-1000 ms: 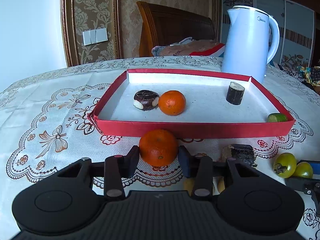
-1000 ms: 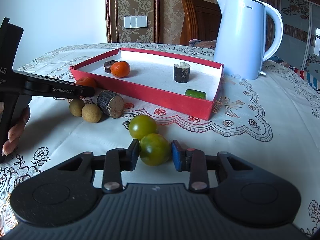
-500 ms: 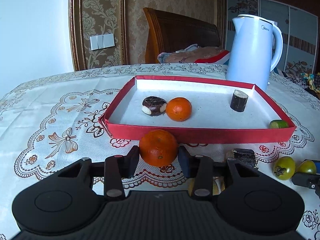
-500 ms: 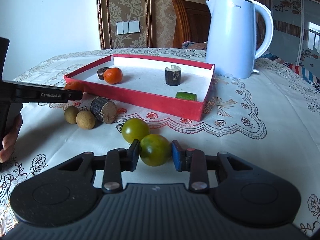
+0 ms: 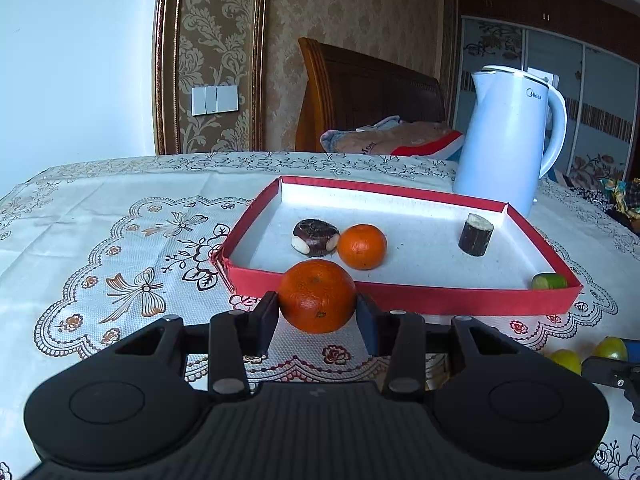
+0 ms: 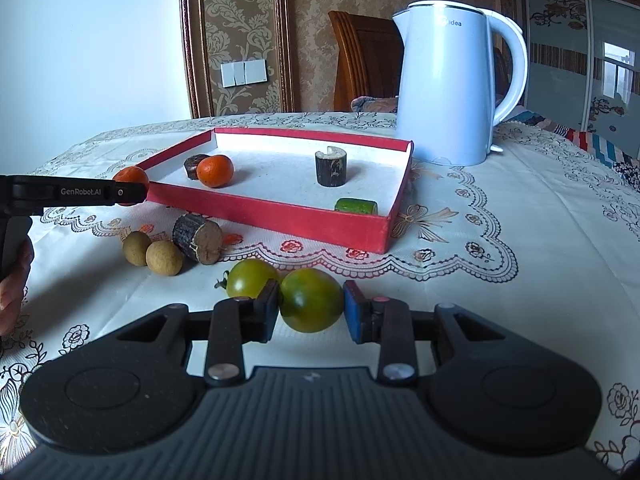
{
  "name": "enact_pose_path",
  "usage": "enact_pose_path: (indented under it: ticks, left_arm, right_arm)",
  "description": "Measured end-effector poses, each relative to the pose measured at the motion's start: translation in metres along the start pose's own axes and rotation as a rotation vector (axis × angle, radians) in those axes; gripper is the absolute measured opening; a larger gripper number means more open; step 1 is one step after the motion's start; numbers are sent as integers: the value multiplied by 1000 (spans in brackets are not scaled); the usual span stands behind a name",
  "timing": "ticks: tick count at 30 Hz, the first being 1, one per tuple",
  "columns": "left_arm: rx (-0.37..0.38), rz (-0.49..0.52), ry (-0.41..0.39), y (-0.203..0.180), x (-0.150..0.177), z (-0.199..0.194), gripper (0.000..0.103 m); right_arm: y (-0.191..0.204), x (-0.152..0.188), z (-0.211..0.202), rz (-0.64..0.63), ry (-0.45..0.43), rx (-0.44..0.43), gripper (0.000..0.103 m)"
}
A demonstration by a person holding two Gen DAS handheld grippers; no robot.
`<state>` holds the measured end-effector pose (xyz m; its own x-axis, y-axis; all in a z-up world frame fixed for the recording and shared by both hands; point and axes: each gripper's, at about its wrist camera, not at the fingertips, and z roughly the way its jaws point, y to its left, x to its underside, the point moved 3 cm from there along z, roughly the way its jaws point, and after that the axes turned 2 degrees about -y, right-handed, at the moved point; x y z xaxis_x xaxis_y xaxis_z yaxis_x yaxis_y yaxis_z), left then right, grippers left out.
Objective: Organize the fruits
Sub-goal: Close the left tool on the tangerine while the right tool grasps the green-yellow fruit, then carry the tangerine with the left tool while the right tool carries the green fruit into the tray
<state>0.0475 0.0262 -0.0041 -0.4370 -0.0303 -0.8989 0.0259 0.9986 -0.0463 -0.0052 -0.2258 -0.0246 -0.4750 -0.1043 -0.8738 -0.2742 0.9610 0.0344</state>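
Close up, the left gripper [image 5: 318, 314] has its jaws pinching an orange [image 5: 317, 295] from both sides, so the fruit cannot roll away. The orange hangs just in front of the red tray [image 5: 404, 298], near its front wall, and I think it is going in there next. The right gripper [image 6: 310, 312] has its jaws pinching a green tomato [image 6: 311, 299] the same way. It looks a little above the bench [image 6: 520, 248], but I cannot tell for sure. Just beside it, another green tomato [image 6: 250, 282] sits on the bench, partly hidden behind one jaw. A bit farther lie two small brown round fruits [image 6: 154, 252] touching each other and a short brown log piece [image 6: 199, 239] lying on its side. These are outside the tray, so the job is not done. Inside the tray sit a second orange [image 6: 215, 171] touching a dark brown fruit [image 6: 194, 165], an upright dark log piece [image 6: 330, 168], and a green piece [image 6: 356, 205] in the near corner. The wall hides part of that green piece, so I cannot say what it is. Behind the tray stands a white kettle [image 6: 452, 80]. At the left edge of the right view, a person's hand [image 6: 14, 284] is cut off.
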Motion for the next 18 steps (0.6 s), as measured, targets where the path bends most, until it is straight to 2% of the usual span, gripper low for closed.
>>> enact_pose_path:
  ticks: [6, 12, 18]
  left_arm:
    - [0, -11, -15, 1, -1, -1, 42]
    - [-20, 44, -64, -12, -3, -3, 42]
    - [-6, 44, -49, -17, -7, 3, 42]
  right_arm:
    - [2, -13, -2, -31, -47, 19, 31]
    - [3, -35, 2, -35, -89, 18, 31]
    - [7, -48, 17, -36, -98, 27, 31]
